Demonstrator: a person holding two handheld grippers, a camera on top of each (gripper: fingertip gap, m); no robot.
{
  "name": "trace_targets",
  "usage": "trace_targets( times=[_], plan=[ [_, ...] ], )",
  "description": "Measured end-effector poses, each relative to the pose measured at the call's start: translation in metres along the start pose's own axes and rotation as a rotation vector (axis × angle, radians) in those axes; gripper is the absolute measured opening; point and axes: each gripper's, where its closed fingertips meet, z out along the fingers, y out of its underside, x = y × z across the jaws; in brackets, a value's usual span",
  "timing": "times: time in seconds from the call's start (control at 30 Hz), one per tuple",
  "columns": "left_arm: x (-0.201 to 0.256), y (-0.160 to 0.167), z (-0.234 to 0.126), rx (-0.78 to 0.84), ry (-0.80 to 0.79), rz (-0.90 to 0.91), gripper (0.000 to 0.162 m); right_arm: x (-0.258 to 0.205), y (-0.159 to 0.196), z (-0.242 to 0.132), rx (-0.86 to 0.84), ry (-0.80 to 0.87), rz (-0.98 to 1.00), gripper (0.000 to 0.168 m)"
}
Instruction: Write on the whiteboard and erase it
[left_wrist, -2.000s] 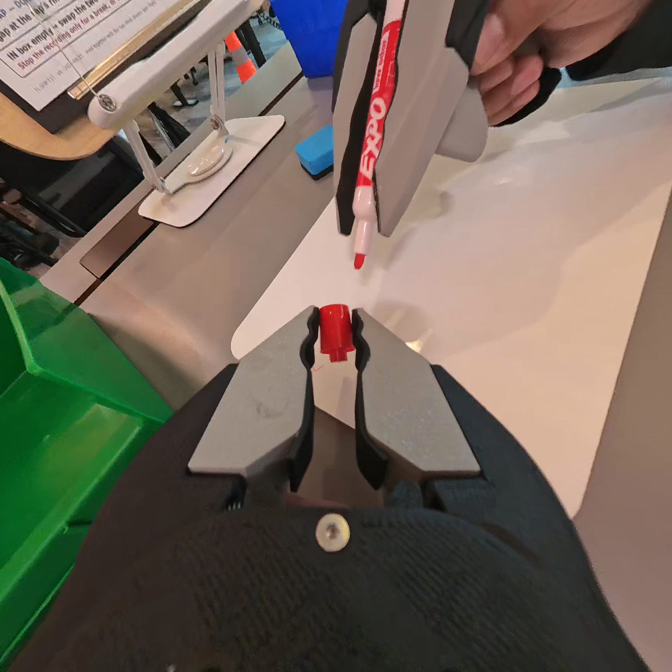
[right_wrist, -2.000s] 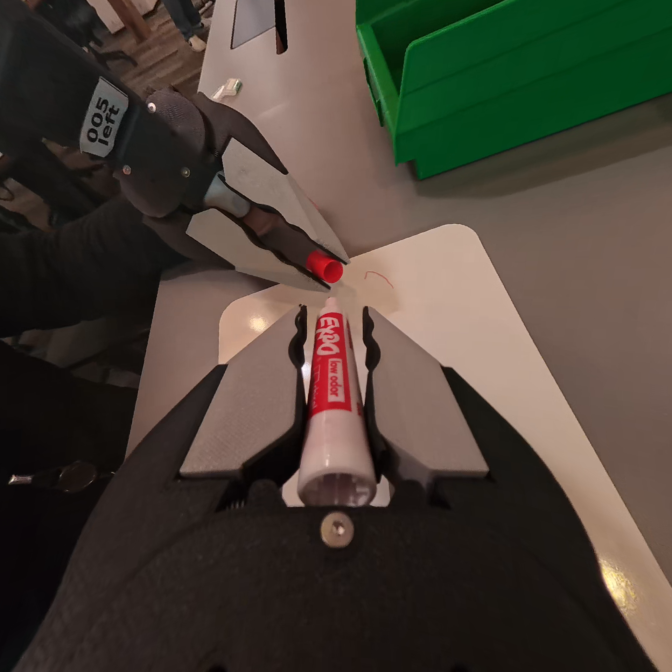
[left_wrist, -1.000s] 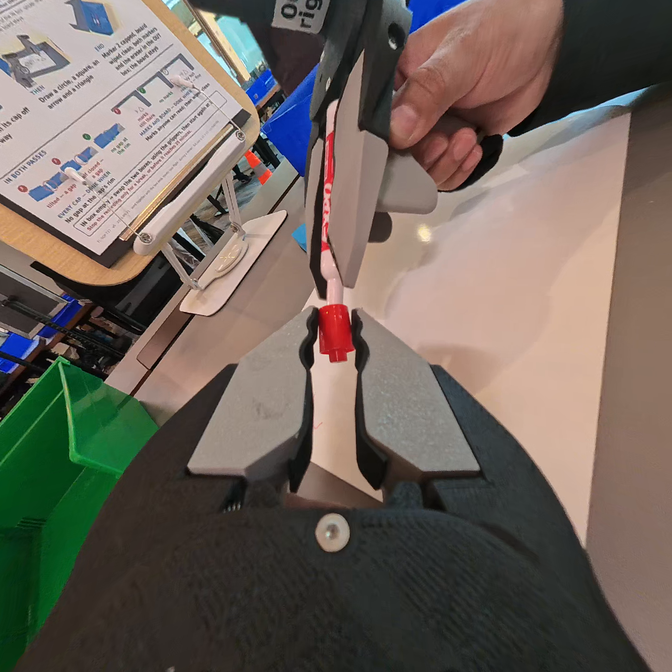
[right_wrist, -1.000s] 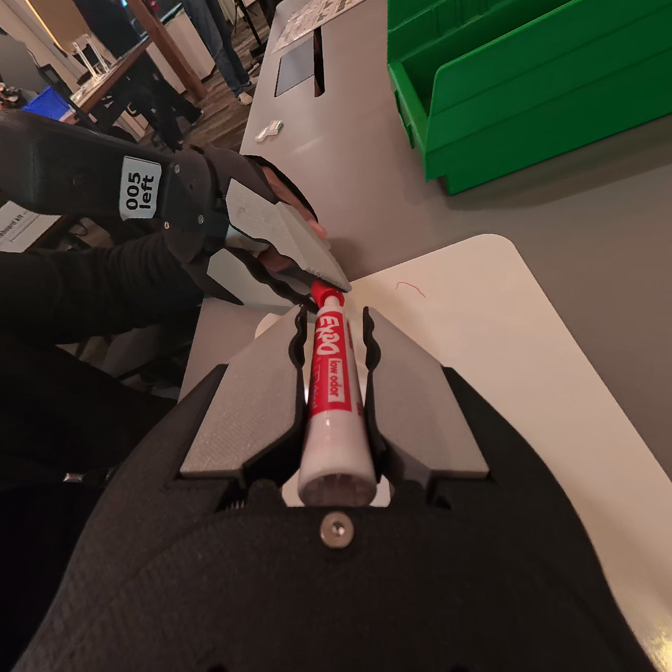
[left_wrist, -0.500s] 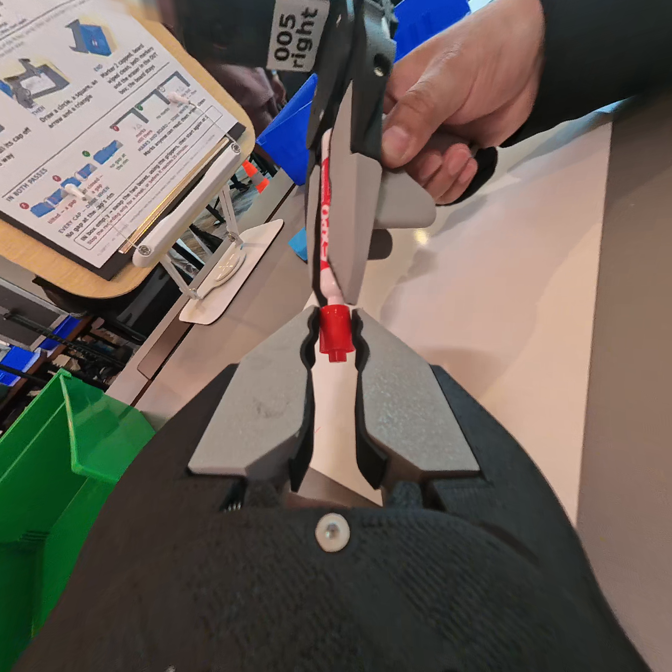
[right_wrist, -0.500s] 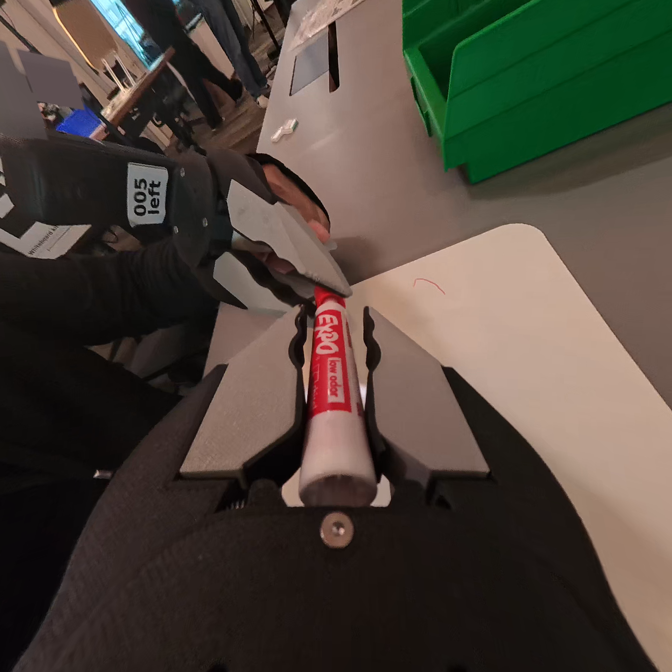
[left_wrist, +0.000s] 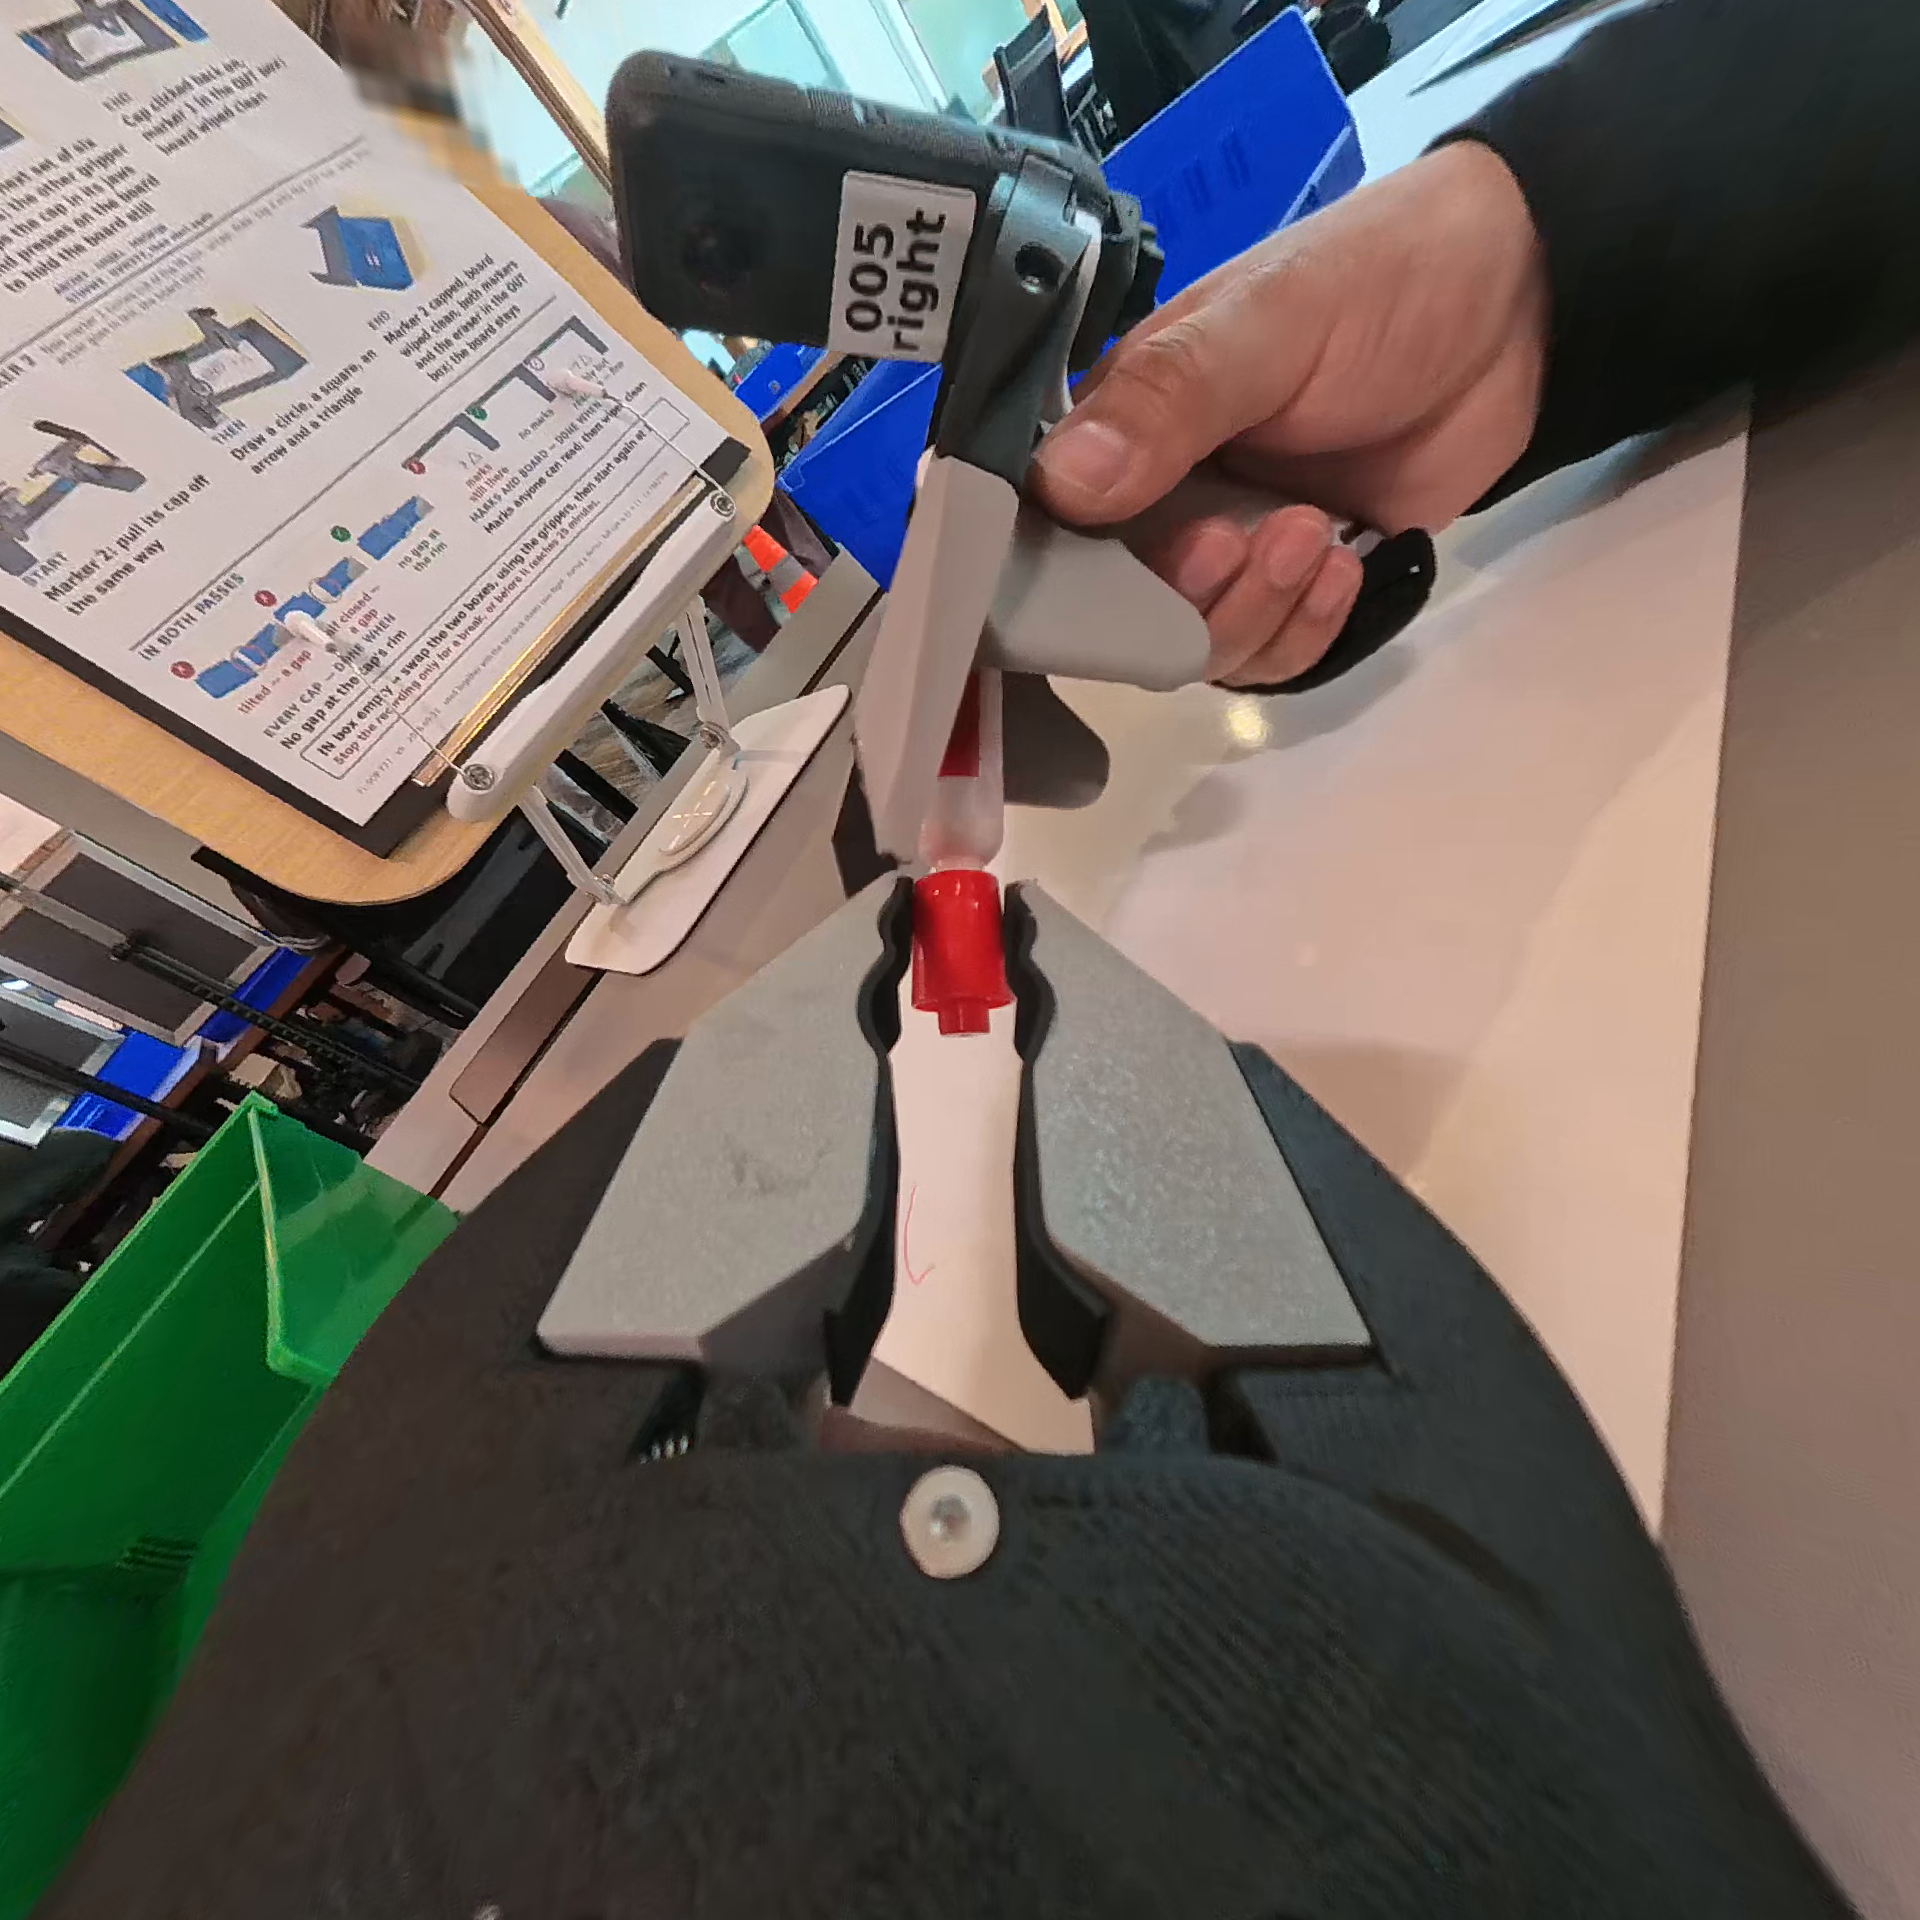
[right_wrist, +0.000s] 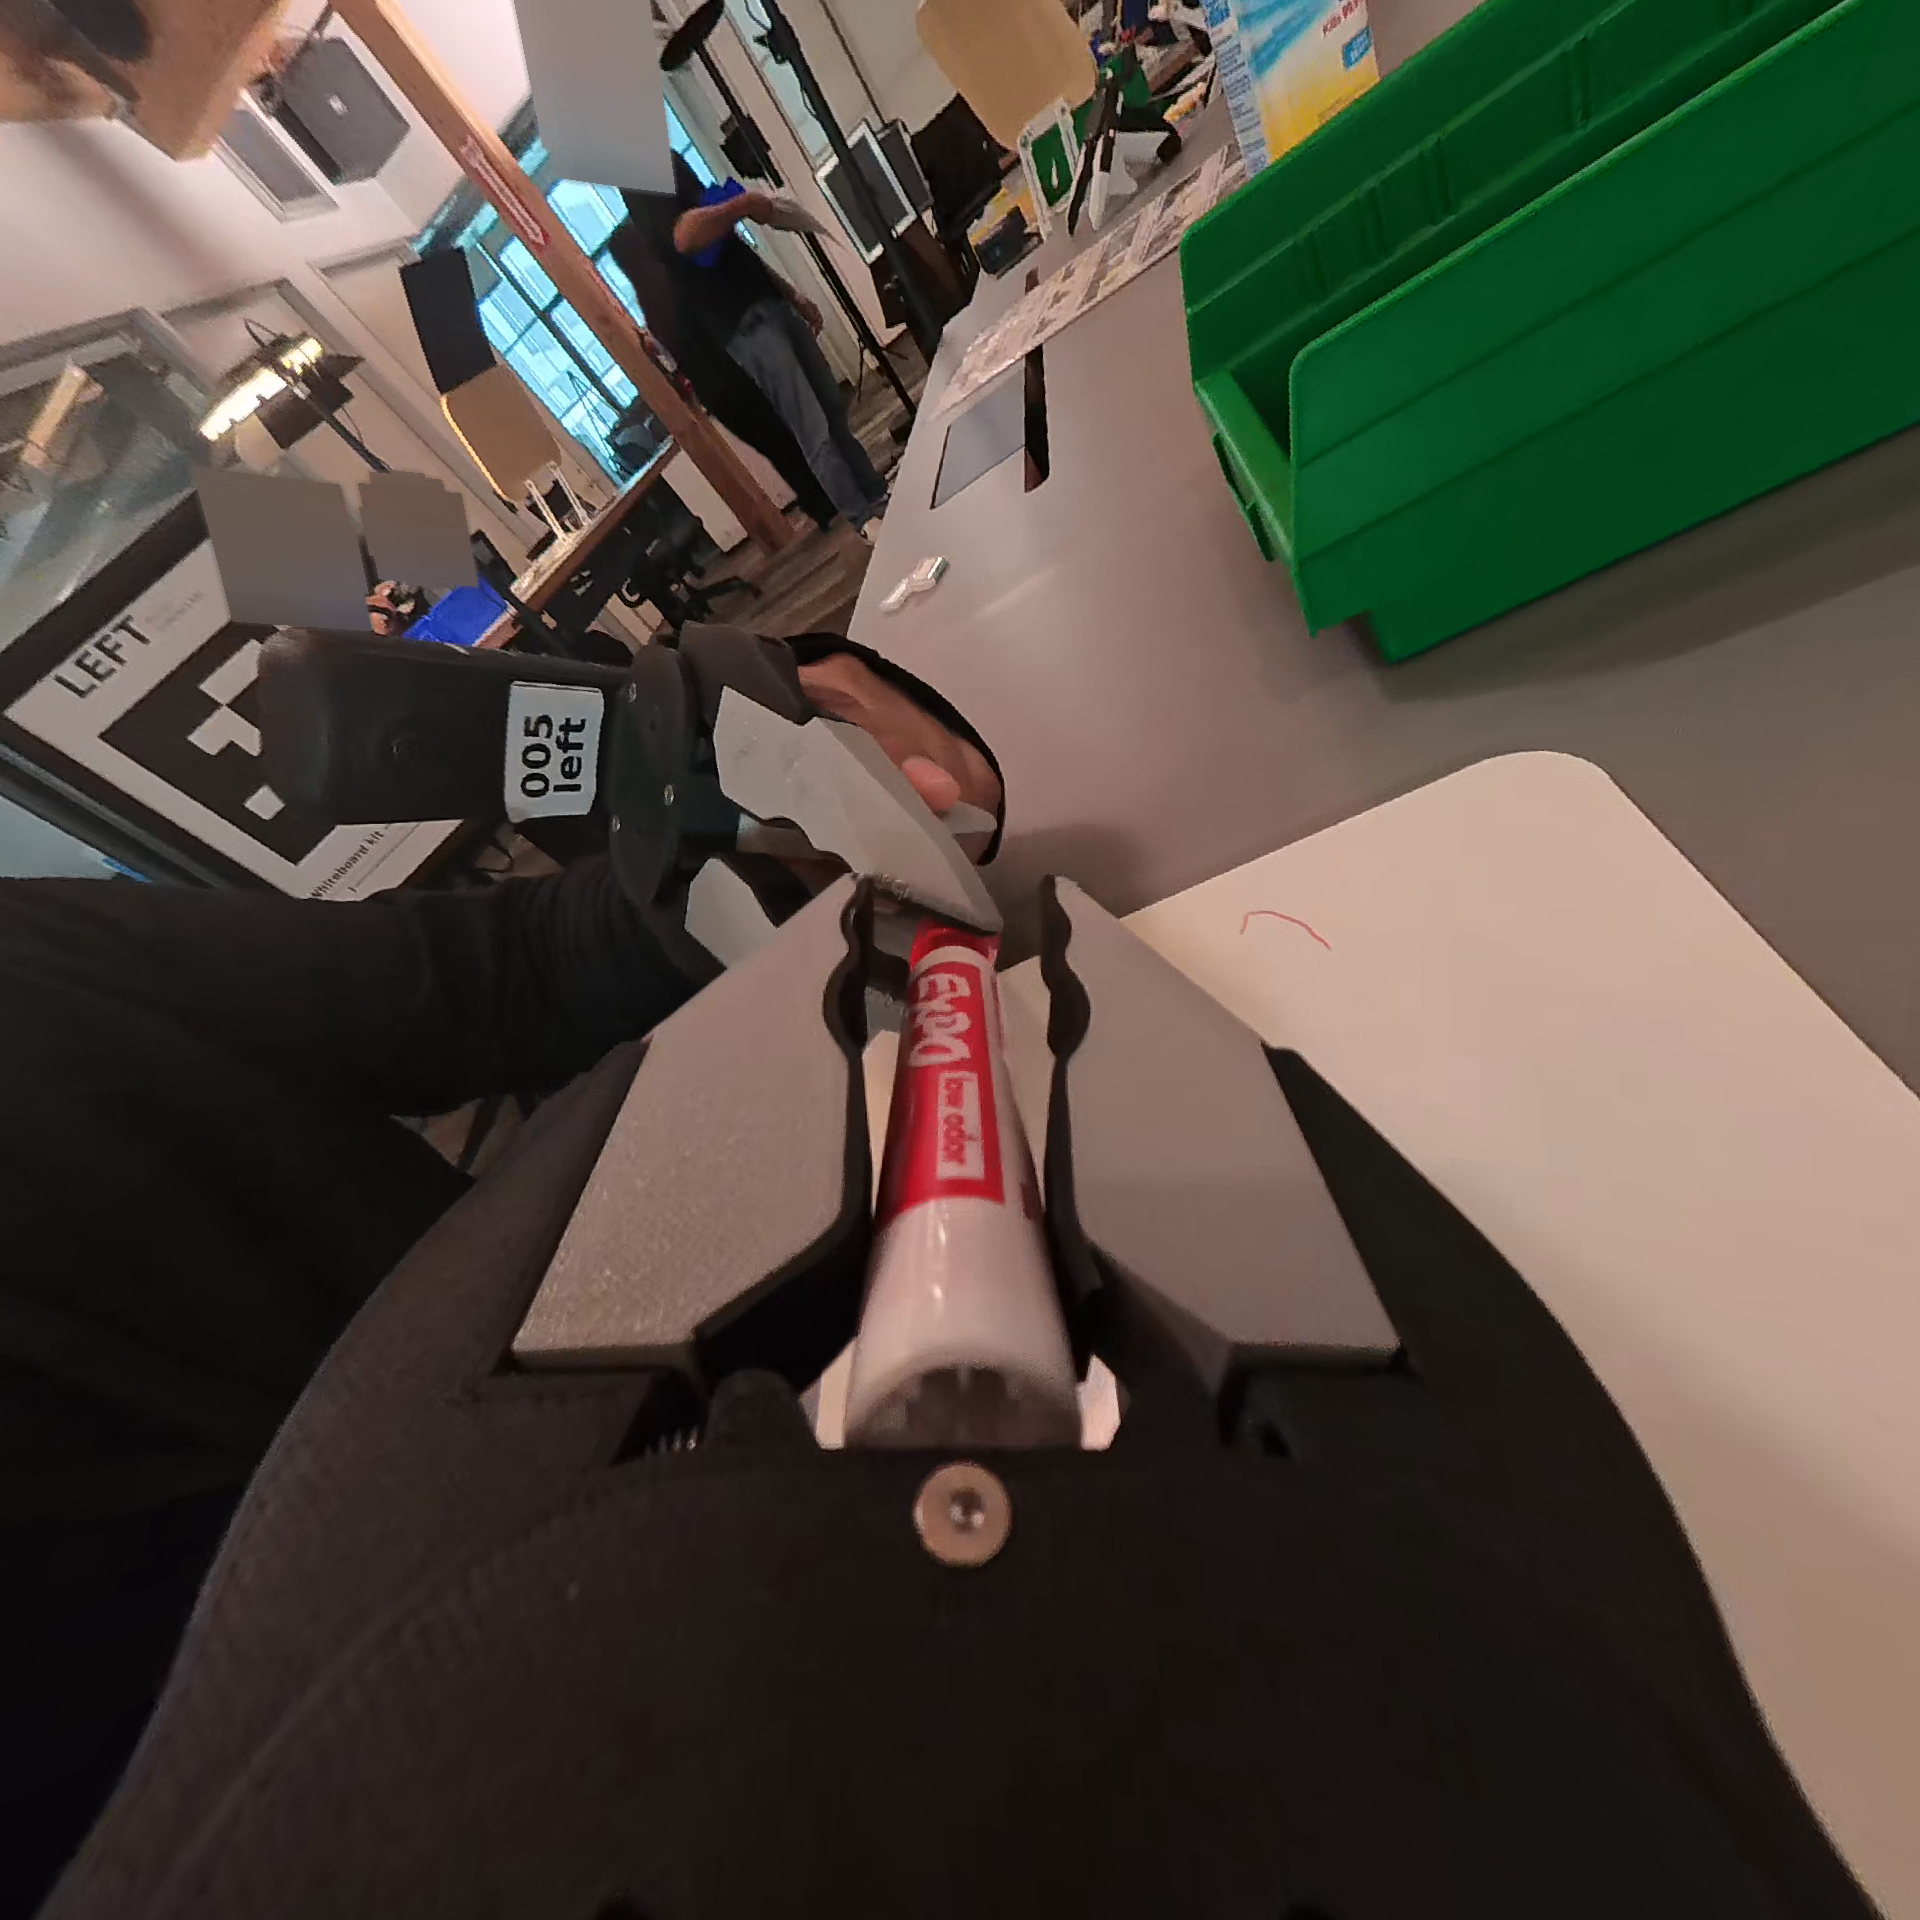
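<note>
My left gripper (left_wrist: 954, 914) is shut on a red marker cap (left_wrist: 954, 951). My right gripper (right_wrist: 951, 914) is shut on a white and red marker (right_wrist: 956, 1122), which lies along its fingers. In the left wrist view the marker (left_wrist: 964, 790) comes down from the right gripper (left_wrist: 935, 831) and its tip end sits in the cap's mouth. In the right wrist view the left gripper's finger (right_wrist: 894, 821) covers the cap and the marker's tip. Both are held above the white whiteboard (right_wrist: 1455, 1091), which bears a small red mark (right_wrist: 1283, 925), also seen between my left fingers (left_wrist: 914, 1236).
Green bins (right_wrist: 1558, 364) stand on the grey table beyond the whiteboard; one shows at the left wrist view's lower left (left_wrist: 156, 1403). An instruction sheet on a stand (left_wrist: 312, 416) stands at the table's edge. Blue bins (left_wrist: 1195, 260) are behind. A person (right_wrist: 748, 312) stands far off. Only a small space, under 4 cm, lies between the two pairs of fingers.
The marker's bare tip has come down into the cap that my left gripper holds. Both grippers have risen and tilted up from the whiteboard, so more of the room shows.
</note>
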Motion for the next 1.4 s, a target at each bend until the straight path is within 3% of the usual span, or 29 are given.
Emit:
trace_targets(
  times=[0.27,0.5,0.63,1.13,1.3,1.4],
  plan=[
    [0.001,-0.003,0.002,0.002,-0.018,0.01,0.015,-0.003,-0.014,0.0,0.1,-0.005,0.004,0.03],
    [-0.005,-0.003,0.001,0.001,-0.051,0.011,0.015,0.0,-0.014,0.001,0.106,-0.003,0.017,0.036],
    [-0.008,-0.003,0.001,0.004,-0.068,0.007,0.015,-0.004,-0.01,0.002,0.079,-0.031,0.017,0.03],
    [-0.02,0.003,-0.001,-0.015,-0.128,-0.004,0.015,0.01,-0.023,-0.01,0.141,0.079,0.018,0.028],
    [-0.031,0.017,-0.005,-0.076,-0.143,-0.052,0.015,0.035,-0.009,-0.017,0.042,0.236,-0.036,0.029],
    [-0.048,0.044,-0.008,-0.198,-0.201,-0.143,0.015,0.047,-0.001,-0.018,-0.027,0.322,-0.088,0.029]
  ],
)
